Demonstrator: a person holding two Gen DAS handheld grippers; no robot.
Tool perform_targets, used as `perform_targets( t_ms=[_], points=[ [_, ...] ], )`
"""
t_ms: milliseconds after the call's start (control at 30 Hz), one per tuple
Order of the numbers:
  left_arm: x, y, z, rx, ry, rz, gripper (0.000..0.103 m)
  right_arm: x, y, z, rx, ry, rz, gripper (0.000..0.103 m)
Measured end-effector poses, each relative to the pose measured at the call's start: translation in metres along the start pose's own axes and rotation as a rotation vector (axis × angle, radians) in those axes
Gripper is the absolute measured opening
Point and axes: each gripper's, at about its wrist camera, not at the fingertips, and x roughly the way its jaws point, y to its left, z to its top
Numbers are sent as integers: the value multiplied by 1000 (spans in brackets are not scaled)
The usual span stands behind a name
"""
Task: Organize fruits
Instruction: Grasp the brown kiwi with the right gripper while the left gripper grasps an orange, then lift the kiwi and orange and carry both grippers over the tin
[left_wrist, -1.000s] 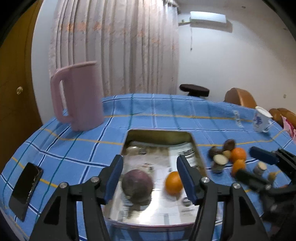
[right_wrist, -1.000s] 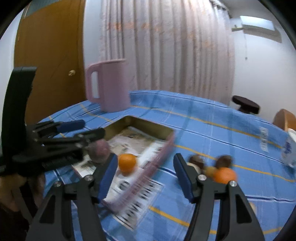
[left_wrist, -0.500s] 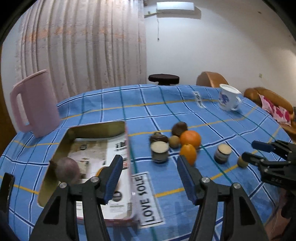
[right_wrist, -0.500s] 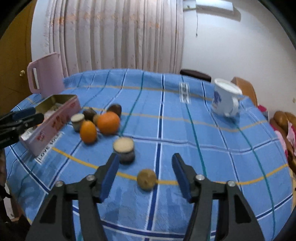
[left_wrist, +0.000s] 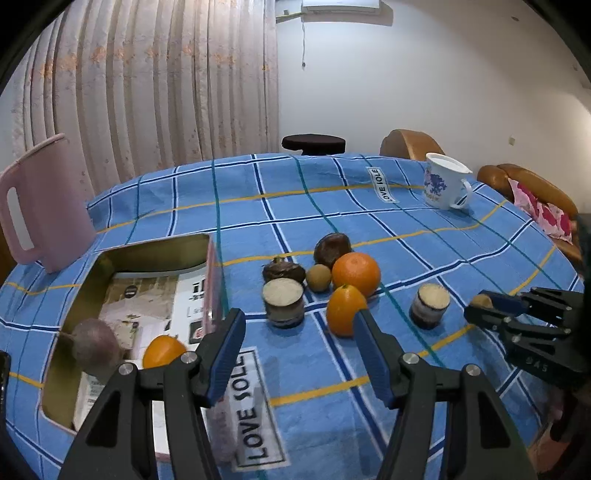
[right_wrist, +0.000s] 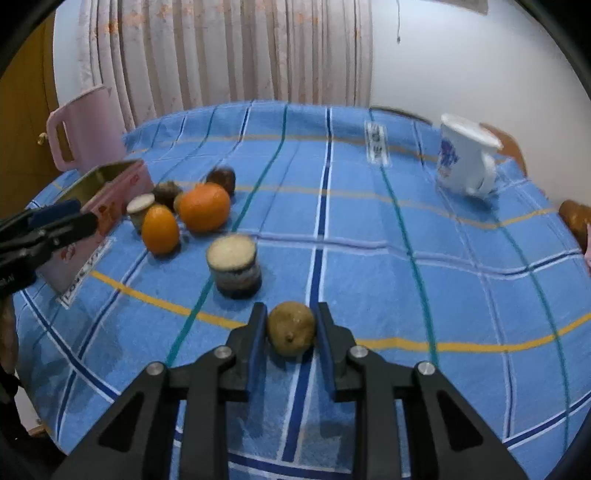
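My right gripper (right_wrist: 291, 325) is shut on a small brown round fruit (right_wrist: 291, 333) low over the blue cloth; it shows at the right of the left wrist view (left_wrist: 491, 308). My left gripper (left_wrist: 299, 347) is open and empty, above the cloth beside the pink tin box (left_wrist: 216, 280). The box holds a purple fruit (left_wrist: 96, 345) and a small orange (left_wrist: 162, 350). On the cloth lie a big orange (left_wrist: 355, 273), an oval orange (left_wrist: 345, 310), a small brown fruit (left_wrist: 319, 277), two dark fruits (left_wrist: 332, 248) and two cut cane pieces (left_wrist: 283, 302).
A pink jug (left_wrist: 40, 206) stands at the back left. A white mug (left_wrist: 443, 181) stands at the back right. Chairs and a dark stool (left_wrist: 313, 142) lie beyond the round table's far edge. The left gripper shows at the left of the right wrist view (right_wrist: 44, 229).
My right gripper has moved down onto the small brown fruit and closed on it. My left gripper has swung right, away from over the tin box, staying open.
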Motion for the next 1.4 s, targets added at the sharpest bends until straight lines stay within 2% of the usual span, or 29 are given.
perform_targets(
  t_ms=[100,233,400,533,567,600,633,800,933,1133,1400],
  points=[
    [12,-7,4,-6,22,-23,62,-9,4,10,6,-70,-44,29],
    [28,-15,7,5,47,-11,62,-10,8,24,38,-136,-57,29],
    [43,-24,9,25,78,-30,62,-5,12,33,78,-173,-58,29],
    [47,-28,13,39,70,-34,62,2,13,31,99,-169,-51,29],
    [48,-30,15,46,67,-34,58,4,12,31,103,-165,-50,29],
    [49,-30,15,48,69,-30,43,4,12,32,107,-167,-47,29],
    [51,-31,15,45,82,-38,39,4,12,33,108,-170,-47,29],
    [53,-36,15,55,98,-57,39,8,13,34,102,-167,-44,29],
    [64,-24,16,-8,146,-87,38,7,13,34,105,-180,-36,29],
    [53,-19,15,-33,92,-100,35,2,16,33,86,-191,-24,29],
    [36,-19,16,-25,6,-69,35,-5,21,33,59,-232,8,29]
  ],
)
